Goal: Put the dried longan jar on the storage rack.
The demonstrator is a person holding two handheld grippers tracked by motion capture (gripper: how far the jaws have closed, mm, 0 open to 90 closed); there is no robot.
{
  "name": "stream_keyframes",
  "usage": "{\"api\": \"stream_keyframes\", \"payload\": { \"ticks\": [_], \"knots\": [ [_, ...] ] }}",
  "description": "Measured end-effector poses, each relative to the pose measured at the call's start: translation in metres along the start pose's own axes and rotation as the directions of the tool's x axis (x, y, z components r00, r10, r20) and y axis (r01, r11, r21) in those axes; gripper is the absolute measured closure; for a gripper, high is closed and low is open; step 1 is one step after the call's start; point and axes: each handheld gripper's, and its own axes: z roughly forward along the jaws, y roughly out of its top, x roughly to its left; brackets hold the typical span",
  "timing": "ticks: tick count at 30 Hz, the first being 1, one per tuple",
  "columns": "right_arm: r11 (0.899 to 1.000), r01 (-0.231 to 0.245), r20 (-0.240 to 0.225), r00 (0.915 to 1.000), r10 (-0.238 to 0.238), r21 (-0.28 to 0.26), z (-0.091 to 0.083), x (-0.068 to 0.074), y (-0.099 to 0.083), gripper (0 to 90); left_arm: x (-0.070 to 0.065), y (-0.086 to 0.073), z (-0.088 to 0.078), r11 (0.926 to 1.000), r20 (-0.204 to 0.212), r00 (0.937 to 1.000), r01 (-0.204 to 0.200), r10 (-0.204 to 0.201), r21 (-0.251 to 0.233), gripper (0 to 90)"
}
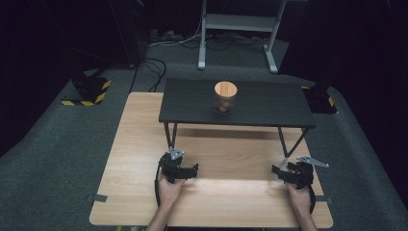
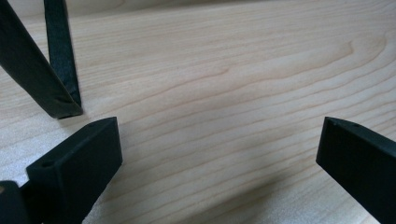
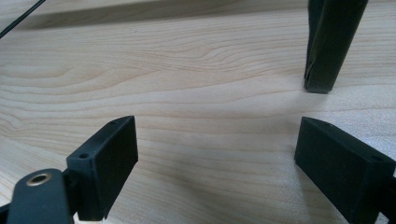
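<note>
Nearest the camera in the high view, the person's two hands rested on the front part of a light wooden table (image 1: 144,130), each holding a black gripper. The left gripper (image 1: 193,169) lay left of centre and the right gripper (image 1: 275,171) towards the right edge, well apart, their jaws pointing inward towards each other. In the left gripper view, the left gripper (image 2: 219,149) had its jaws spread wide over bare wood grain with nothing between them; a dark V-shaped leg (image 2: 56,88) of the shelf stood on the table just beyond the left-hand jaw. In the right gripper view, the right gripper (image 3: 217,149) likewise had its jaws parted and held nothing, with another dark leg (image 3: 327,51) standing ahead of the right-hand jaw.

Farther back, a low black shelf (image 1: 269,108) stood on thin metal legs across the rear of the table. On its top, near the middle, stood an upright clear jar (image 1: 224,98), closed by a round wooden lid. Inside the jar lay some pale brownish rounded pieces, possibly nuts or sweets; the view was too small to tell. The jar was well apart from both grippers.
</note>
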Motion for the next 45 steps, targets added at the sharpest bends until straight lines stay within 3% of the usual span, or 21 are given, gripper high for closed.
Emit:
{"api": "stream_keyframes", "payload": {
  "ticks": [9,25,31,45],
  "knots": [
    [1.0,0.009,0.004,1.0,-0.009,0.002,0.0004,0.0016,0.0004,12.7,0.0042,0.0006,0.0005,0.9994,0.013,0.9993,0.035,-0.035,0.008,0.4],
    [1.0,0.011,0.007,0.9999,-0.011,0.005,0.0005,0.0025,0.0008,12.7,0.0031,0.0019,0.0015,0.9992,0.008,0.9992,0.038,-0.038,0.014,0.5],
    [1.0,0.011,0.007,0.9999,-0.012,0.005,0.0005,0.0026,0.0008,12.7,0.0013,0.0046,0.0034,0.9996,0.005,0.9999,0.016,-0.016,0.023,0.5],
    [1.0,0.012,0.008,0.9999,-0.012,0.006,0.0006,0.0029,0.0009,12.7,0.0019,0.0054,0.0039,0.9996,0.009,0.9999,0.01,-0.01,0.026,0.6]
  ]
}}
